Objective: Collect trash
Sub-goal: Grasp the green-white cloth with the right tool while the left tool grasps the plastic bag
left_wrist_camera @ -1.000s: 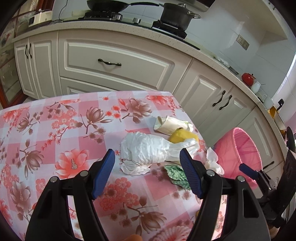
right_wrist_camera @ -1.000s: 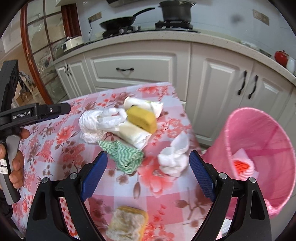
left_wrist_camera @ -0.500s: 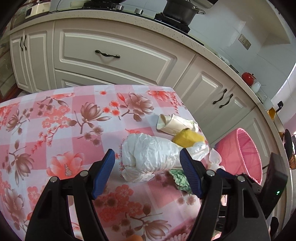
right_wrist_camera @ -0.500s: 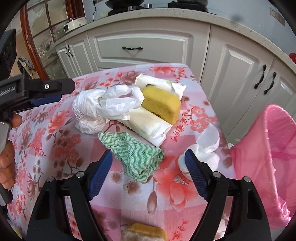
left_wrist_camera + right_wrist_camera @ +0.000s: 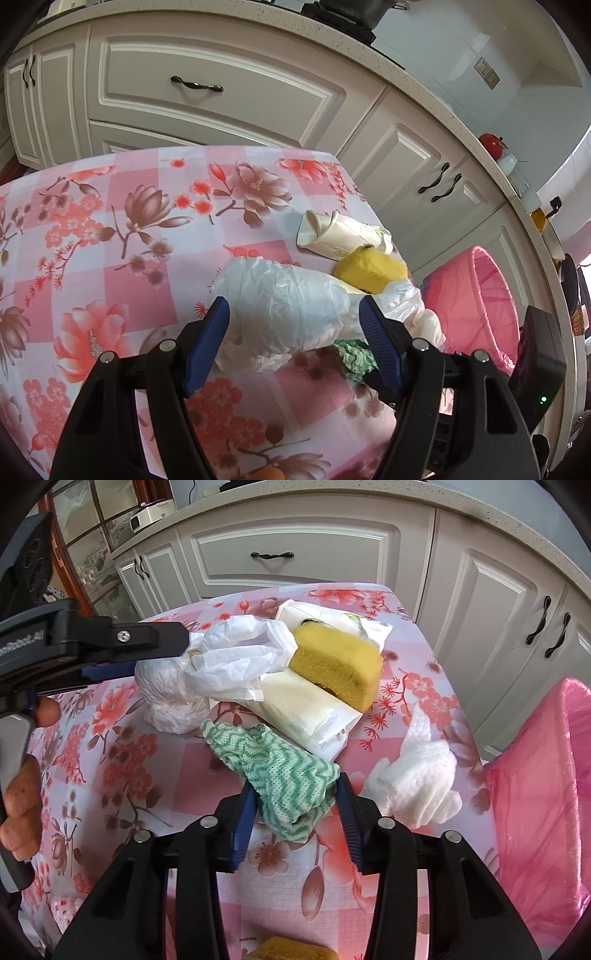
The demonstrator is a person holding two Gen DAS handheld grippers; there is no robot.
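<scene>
On the pink floral tablecloth (image 5: 110, 240) lies a heap of trash. My right gripper (image 5: 297, 801) points down at a green wavy-striped cloth (image 5: 284, 775); its jaws are closing and both blue pads press the cloth's near end. My left gripper (image 5: 293, 321) straddles a crumpled white plastic bag (image 5: 284, 306); its jaws are opening, and the bag lies loose between them. A yellow sponge (image 5: 336, 664) rests on a white packet (image 5: 306, 716) behind the cloth. A person's hand (image 5: 22, 812) holds the left gripper's handle.
A pink-lined bin (image 5: 535, 794) stands off the table's right edge. A crumpled white tissue (image 5: 417, 775) lies near that edge. A flattened paper carton (image 5: 340, 236) sits behind the sponge. A second sponge (image 5: 291, 950) lies at the near edge. White cabinets (image 5: 221, 96) stand behind the table.
My right gripper came down onto the green cloth and its jaws closed in from wide apart. My left gripper moved forward and down until the white bag lay between its fingers.
</scene>
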